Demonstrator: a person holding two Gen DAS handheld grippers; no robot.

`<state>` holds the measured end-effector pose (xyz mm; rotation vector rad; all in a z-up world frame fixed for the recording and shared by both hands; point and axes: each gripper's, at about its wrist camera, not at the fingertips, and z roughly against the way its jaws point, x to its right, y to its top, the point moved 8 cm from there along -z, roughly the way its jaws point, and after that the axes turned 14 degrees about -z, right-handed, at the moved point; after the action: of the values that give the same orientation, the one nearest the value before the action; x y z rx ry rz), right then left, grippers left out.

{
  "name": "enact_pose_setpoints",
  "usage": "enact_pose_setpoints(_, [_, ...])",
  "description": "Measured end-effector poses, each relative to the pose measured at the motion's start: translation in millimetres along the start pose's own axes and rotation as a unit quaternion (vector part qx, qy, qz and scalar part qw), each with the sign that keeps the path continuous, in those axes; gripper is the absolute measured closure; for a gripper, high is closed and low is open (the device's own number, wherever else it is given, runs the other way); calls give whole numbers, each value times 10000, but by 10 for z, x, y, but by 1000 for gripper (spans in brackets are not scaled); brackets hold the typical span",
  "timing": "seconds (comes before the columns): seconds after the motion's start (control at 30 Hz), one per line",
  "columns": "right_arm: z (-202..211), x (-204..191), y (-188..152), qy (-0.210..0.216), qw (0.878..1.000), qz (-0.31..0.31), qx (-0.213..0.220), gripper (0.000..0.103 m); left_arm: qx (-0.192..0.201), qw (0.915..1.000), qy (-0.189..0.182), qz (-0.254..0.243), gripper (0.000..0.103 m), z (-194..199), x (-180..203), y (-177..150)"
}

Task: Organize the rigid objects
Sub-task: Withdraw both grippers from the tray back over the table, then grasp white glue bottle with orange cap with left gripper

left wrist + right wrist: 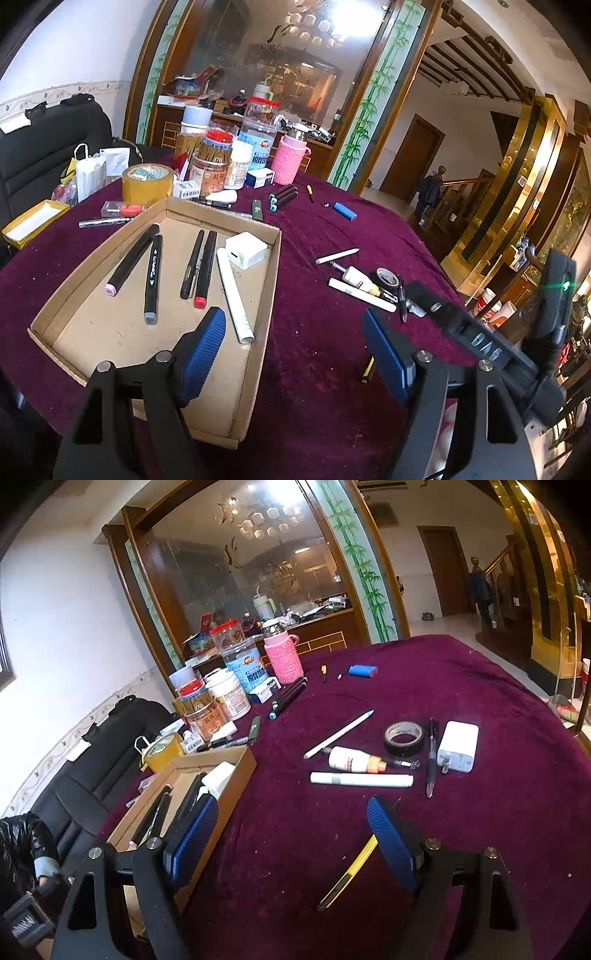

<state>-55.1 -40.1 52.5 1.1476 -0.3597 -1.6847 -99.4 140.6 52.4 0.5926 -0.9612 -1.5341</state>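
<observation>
A shallow brown cardboard tray [258,332] sits on a round table draped in dark purple velvet cloth [325,369], holding four dark marker pens, a long white tube pen [234,295] and a white cube-shaped charger [245,250]. The left gripper [293,354] hangs over the tray's near right corner with its blue ribbed pads spread wide and nothing between them; its left pad sits above the tray floor just short of the white tube pen's near end, its right pad above bare cloth.

The right gripper [290,836] is likewise wide apart and empty, hovering over the cloth just right of the tray [236,775]. A slim yellow-and-black pen [349,873] lies on the cloth directly beneath its right pad, slanting toward the camera. Farther ahead, well clear of the fingers, lie a white capped marker [361,779], a small white glue bottle with an orange collar [356,760], a thin white pencil [338,734], a roll of black tape [403,737], a black ballpoint pen [431,757] and a white rectangular power adapter [458,746]. A blue cylindrical battery [362,670] rests near the far edge beside a pink knit-sleeved flask [283,657].
</observation>
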Motion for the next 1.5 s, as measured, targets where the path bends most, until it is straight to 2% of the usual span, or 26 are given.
enact_pose_setpoints(0.2, [84, 248, 253, -174, 9995, -114, 235, 16, -112, 9999, -23, -3, 27, -97, 9, -33])
enact_pose_setpoints(0.47, [150, 781, 673, -658, 9962, -93, 560, 14, -316, 9994, -23, -159, 27, -283, 93, -56])
enact_pose_setpoints(0.57, [95, 937, 814, -843, 9942, -78, 668, 13, -384, 9992, 4, -107, 27, -363, 51, -41])
enact_pose_setpoints(0.73, [-159, 1145, 1029, -1011, 9930, 7, 612, 13, -606, 9981, 68, -106, 27, -531, 68, -41])
enact_pose_setpoints(0.87, [-406, 1286, 1133, -1112, 9922, 174, 527, 13, -868, 9959, -107, -228, 27, -664, 220, -43])
enact_pose_setpoints(1.0, [-523, 1550, 1081, -1243, 9909, -20, 520, 13, -1102, 9908, -409, -666, 27, -825, 536, 33])
enact_pose_setpoints(1.03, [-546, 1620, 1079, -1301, 9907, -138, 376, 13, -1158, 9886, -452, -853, 27, -896, 641, 68])
enact_pose_setpoints(1.13, [-483, 1723, 1147, -1172, 9911, -423, 472, 13, -1355, 9820, -649, -1140, 27, -1154, 903, 167])
enact_pose_setpoints(1.2, [-505, 1769, 1136, -1203, 9907, -505, 381, 13, -1454, 9791, -820, -1165, 27, -1371, 1026, 234])
enact_pose_setpoints(1.33, [-539, 1766, 1112, -1158, 9915, -530, 259, 13, -1917, 9712, -952, -1047, 27, -1944, 1133, 334])
enact_pose_setpoints(1.4, [-542, 1752, 1111, -1140, 9918, -509, 261, 13, -1971, 9718, -824, -1000, 28, -2184, 1102, 412])
enact_pose_setpoints(1.5, [-538, 1753, 1122, -1179, 9914, -485, 293, 13, -1921, 9750, -386, -1049, 28, -2499, 990, 493])
